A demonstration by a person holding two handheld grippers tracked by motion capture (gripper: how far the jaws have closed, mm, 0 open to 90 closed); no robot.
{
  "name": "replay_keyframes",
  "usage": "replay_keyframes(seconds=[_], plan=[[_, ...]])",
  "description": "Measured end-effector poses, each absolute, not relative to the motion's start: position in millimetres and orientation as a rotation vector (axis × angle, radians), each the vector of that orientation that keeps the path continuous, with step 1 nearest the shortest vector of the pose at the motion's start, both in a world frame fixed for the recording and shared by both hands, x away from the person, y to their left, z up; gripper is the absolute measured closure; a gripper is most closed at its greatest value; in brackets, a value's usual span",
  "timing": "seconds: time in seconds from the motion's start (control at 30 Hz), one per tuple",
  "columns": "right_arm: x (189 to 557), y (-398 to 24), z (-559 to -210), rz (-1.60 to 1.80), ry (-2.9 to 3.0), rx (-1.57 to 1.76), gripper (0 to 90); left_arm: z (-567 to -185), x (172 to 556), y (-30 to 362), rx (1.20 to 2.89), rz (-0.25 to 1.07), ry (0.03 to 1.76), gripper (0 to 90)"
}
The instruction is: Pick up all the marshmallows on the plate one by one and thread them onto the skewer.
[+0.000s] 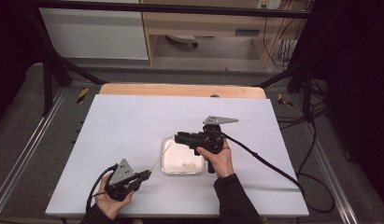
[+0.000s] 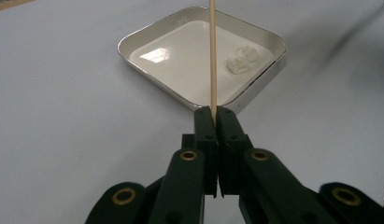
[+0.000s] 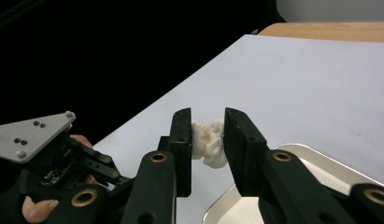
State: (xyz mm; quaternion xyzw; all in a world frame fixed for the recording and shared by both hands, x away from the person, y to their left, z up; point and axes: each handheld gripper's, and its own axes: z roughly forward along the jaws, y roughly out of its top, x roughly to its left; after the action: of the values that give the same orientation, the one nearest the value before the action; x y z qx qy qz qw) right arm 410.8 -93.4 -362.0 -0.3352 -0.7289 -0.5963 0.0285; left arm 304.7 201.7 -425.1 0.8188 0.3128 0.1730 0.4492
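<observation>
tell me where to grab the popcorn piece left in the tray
Grip the popcorn across its lumpy sides, coming straight down from above: it lies flat in the tray close to a raised rim, so a level approach would likely hit the wall. Pinch lightly; it looks soft and crumbly.

skewer: thin wooden, angled over tray | popcorn piece: white, puffy, pinched above tray

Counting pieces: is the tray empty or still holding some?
Not empty: one white piece lies in the tray; another sits in the right gripper.
</observation>
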Motion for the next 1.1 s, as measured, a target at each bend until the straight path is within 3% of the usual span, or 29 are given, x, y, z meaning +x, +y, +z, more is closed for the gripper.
replay_keyframes(seconds=[1.1], plan=[[411,-84,-376,-1.769,-2.208,-1.003,75.8,-427,303,199,2.045,0.431,0.754,88.4]])
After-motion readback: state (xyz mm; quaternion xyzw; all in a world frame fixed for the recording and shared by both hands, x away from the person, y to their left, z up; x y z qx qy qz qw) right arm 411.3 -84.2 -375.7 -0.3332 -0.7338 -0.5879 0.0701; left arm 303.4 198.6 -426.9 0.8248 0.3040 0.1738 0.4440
